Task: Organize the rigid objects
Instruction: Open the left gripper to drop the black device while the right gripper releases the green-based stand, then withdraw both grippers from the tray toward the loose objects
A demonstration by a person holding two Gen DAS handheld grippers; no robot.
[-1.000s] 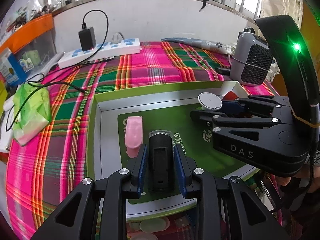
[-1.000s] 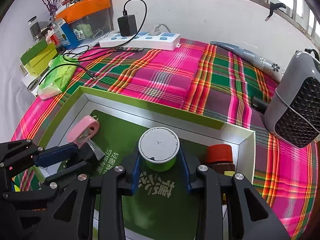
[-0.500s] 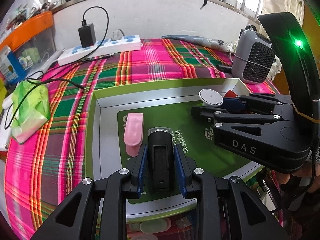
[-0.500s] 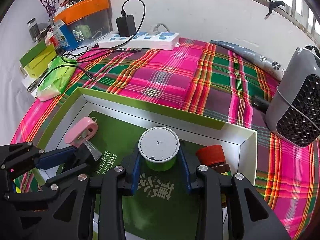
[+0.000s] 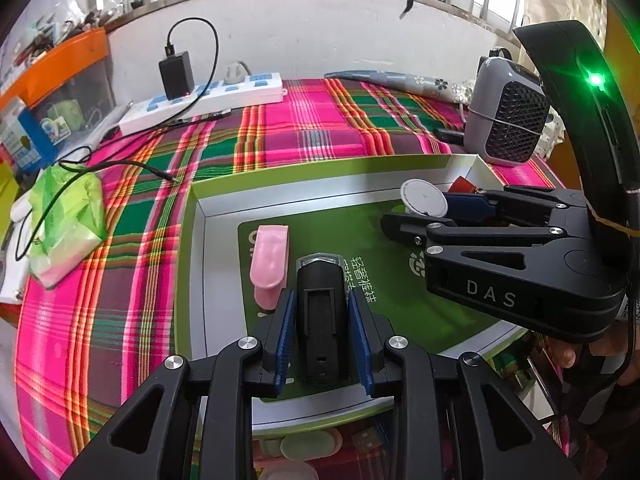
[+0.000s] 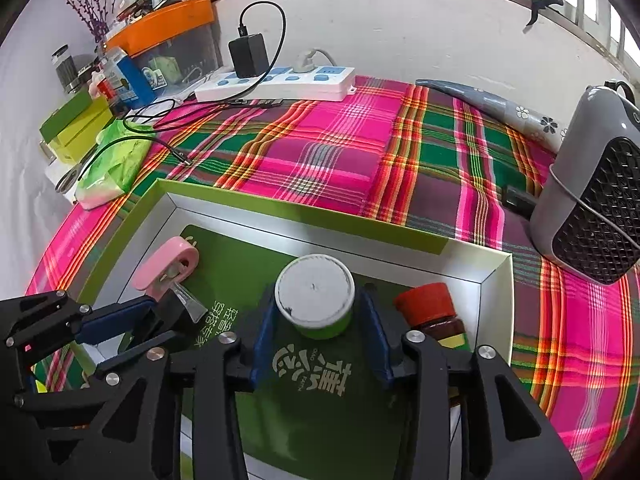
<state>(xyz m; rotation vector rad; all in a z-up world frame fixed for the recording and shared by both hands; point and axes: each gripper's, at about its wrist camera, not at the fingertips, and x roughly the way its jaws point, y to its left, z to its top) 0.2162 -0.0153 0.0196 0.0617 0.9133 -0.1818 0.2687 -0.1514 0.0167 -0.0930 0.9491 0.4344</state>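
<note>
A green-rimmed box [image 5: 280, 172] with a green floor lies on the plaid cloth. My left gripper [image 5: 322, 304] is shut on a black flashlight-like device [image 5: 320, 312] held over the box's near left part, beside a pink clip [image 5: 270, 260] lying inside. My right gripper [image 6: 316, 316] is shut on a green cup with a white lid [image 6: 316, 300], held over the box near its far right corner. A red-capped bottle [image 6: 430, 308] stands just right of it. The pink clip also shows in the right wrist view [image 6: 166, 264].
A grey heater [image 6: 596, 200] stands right of the box [image 6: 300, 216]. A white power strip [image 5: 204, 100] with a black charger and cables lies at the back. A green packet [image 5: 64, 216] lies left. Small items [image 5: 308, 444] sit below the box's near edge.
Both grippers keep their hold. The left view has drawn back slightly toward me; the right gripper with the cup has shifted little.
</note>
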